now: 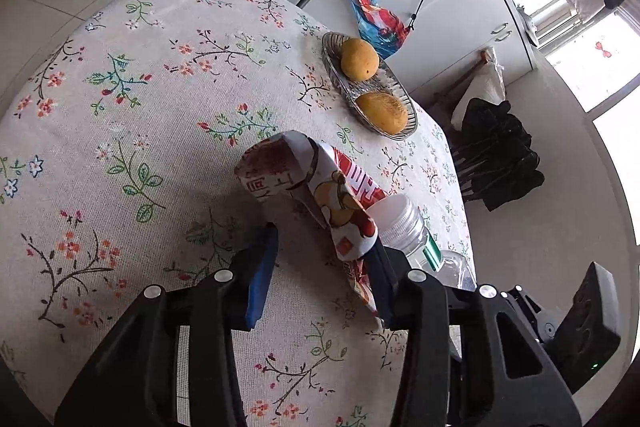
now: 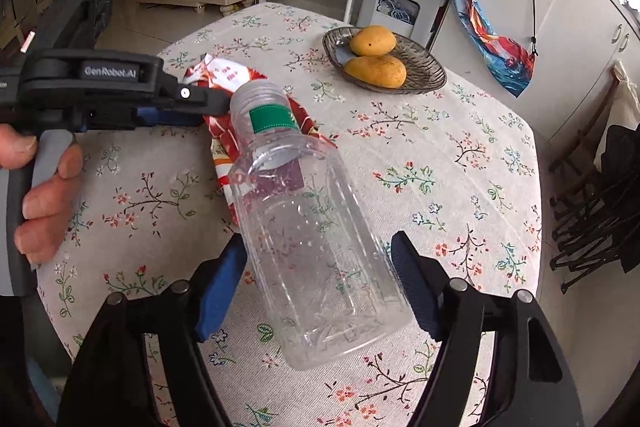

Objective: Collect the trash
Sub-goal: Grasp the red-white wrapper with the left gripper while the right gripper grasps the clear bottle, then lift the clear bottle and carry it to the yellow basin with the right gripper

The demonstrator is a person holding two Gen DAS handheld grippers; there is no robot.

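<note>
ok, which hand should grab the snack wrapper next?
Left. The left gripper is open with the wrapper already between its fingers, lying against one of them, so it only needs to close. The right gripper is occupied holding the bottle.

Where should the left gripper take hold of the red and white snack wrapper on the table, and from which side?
Grip the raised, folded ridge of the wrapper, which stands up off the tablecloth. Come from above, one finger on each side of the ridge; the flat edges lie too close to the cloth. The left gripper is open around it already, though the bottle crowds its right finger.
</note>
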